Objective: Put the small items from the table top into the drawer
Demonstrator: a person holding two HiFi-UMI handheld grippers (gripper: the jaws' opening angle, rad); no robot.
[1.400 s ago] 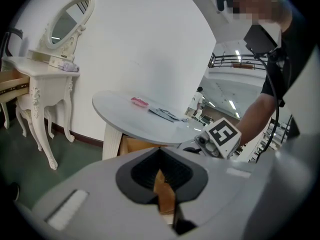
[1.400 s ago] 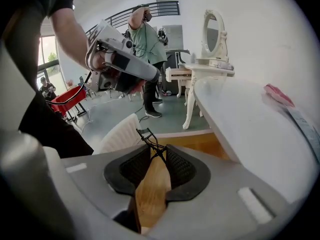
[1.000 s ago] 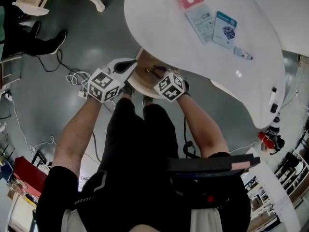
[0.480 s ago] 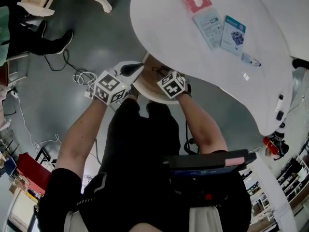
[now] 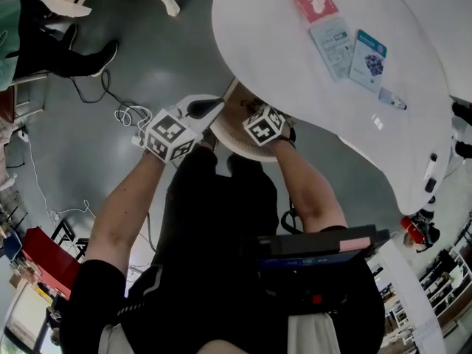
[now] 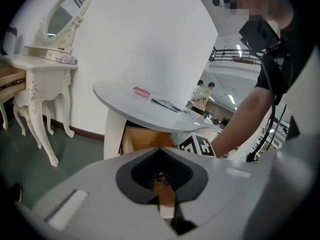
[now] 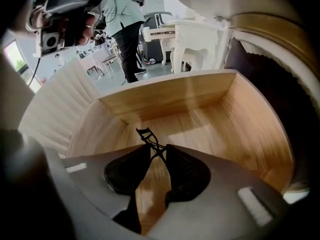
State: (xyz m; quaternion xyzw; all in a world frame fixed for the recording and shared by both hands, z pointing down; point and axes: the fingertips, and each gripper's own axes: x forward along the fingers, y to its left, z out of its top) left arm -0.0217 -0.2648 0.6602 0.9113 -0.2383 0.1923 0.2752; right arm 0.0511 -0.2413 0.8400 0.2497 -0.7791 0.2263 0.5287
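A black eyelash curler [image 7: 148, 140] is pinched between the pads of my right gripper [image 7: 157, 151], which is shut on it. The gripper hangs inside the open wooden drawer [image 7: 250, 129], above its bare floor. From the head view, the right gripper [image 5: 251, 109] reaches into the drawer [image 5: 228, 127] under the white table [image 5: 295, 72]. My left gripper [image 5: 212, 106] hovers beside the drawer's left edge, shut and empty [image 6: 159, 156]. On the table top lie a red packet [image 5: 315, 1], a pale packet [image 5: 333, 37], a blue-printed packet [image 5: 368, 59] and a small tube [image 5: 392, 99].
A black marker [image 5: 431, 175] lies near the table's right edge. Cables [image 5: 122, 113] trail on the grey floor to the left. A white dressing table with an oval mirror [image 6: 50, 49] stands by the wall. A person [image 7: 125, 29] stands beyond the drawer.
The head camera has shifted, so table and drawer sit further right in the picture. Both grippers keep their places at the drawer, and the right one still holds the curler.
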